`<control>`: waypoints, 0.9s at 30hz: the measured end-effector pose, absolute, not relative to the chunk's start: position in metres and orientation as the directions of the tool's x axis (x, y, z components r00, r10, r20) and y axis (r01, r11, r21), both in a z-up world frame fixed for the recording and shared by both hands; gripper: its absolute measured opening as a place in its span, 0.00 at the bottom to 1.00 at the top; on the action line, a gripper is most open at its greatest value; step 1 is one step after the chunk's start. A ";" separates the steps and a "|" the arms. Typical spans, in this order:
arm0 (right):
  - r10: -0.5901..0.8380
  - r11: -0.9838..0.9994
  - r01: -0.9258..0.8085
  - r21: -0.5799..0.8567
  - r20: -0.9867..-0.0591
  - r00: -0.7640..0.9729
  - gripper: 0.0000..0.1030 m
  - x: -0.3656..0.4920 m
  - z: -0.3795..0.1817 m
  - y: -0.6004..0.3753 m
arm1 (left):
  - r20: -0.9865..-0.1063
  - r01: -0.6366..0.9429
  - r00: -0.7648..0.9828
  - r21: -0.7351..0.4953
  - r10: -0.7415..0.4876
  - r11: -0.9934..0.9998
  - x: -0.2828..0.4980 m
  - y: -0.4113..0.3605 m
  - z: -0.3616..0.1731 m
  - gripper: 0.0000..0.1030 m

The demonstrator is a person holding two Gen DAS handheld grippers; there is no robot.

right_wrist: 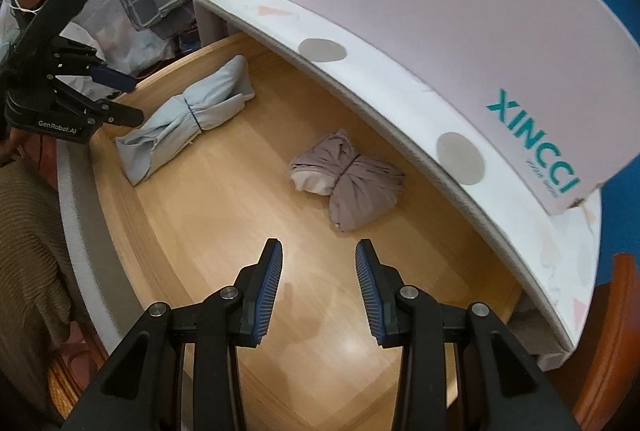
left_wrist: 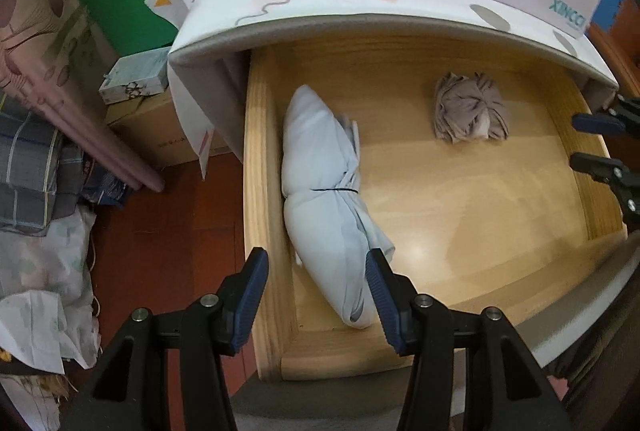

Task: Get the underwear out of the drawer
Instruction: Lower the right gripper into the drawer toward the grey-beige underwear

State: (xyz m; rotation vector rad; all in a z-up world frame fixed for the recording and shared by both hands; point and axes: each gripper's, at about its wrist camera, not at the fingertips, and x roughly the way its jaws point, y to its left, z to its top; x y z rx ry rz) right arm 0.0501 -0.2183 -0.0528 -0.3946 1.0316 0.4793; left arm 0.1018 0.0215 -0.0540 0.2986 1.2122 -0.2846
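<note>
The blue underwear roll (left_wrist: 328,191) lies at the drawer's (left_wrist: 256,191) left wall, so the left gripper (left_wrist: 316,267) hangs over it, released and empty, ready to pinch.

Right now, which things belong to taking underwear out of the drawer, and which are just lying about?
Job:
drawer
pale blue bundle
grey-pink bundle
left gripper, open
right gripper, open

Lying about:
white box
checked cloth
cardboard box
</note>
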 end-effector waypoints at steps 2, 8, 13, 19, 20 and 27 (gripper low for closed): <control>0.193 0.818 -0.568 -0.092 -0.885 0.423 0.33 0.053 -0.057 -0.214 | -0.944 0.394 0.323 0.077 -0.060 0.916 0.100 0.021 -0.055 0.50; 0.167 0.798 -0.589 -0.126 -0.893 0.418 0.27 0.068 -0.074 -0.201 | -0.943 0.429 0.326 0.084 -0.067 0.899 0.097 0.022 -0.055 0.50; 0.148 0.790 -0.596 -0.147 -0.897 0.417 0.27 0.078 -0.089 -0.196 | -0.941 0.419 0.327 0.065 -0.084 0.906 0.098 0.025 -0.055 0.50; 0.124 0.772 -0.609 -0.182 -0.897 0.425 0.27 0.086 -0.102 -0.194 | -0.940 0.415 0.329 0.061 -0.087 0.908 0.098 0.027 -0.054 0.50; 0.119 0.770 -0.609 -0.191 -0.895 0.431 0.27 0.087 -0.103 -0.193 | -0.940 0.413 0.330 0.061 -0.087 0.909 0.098 0.027 -0.054 0.50; 0.102 0.760 -0.611 -0.220 -0.889 0.447 0.27 0.097 -0.117 -0.188 | -0.943 0.417 0.321 0.055 -0.090 0.907 0.098 0.027 -0.053 0.50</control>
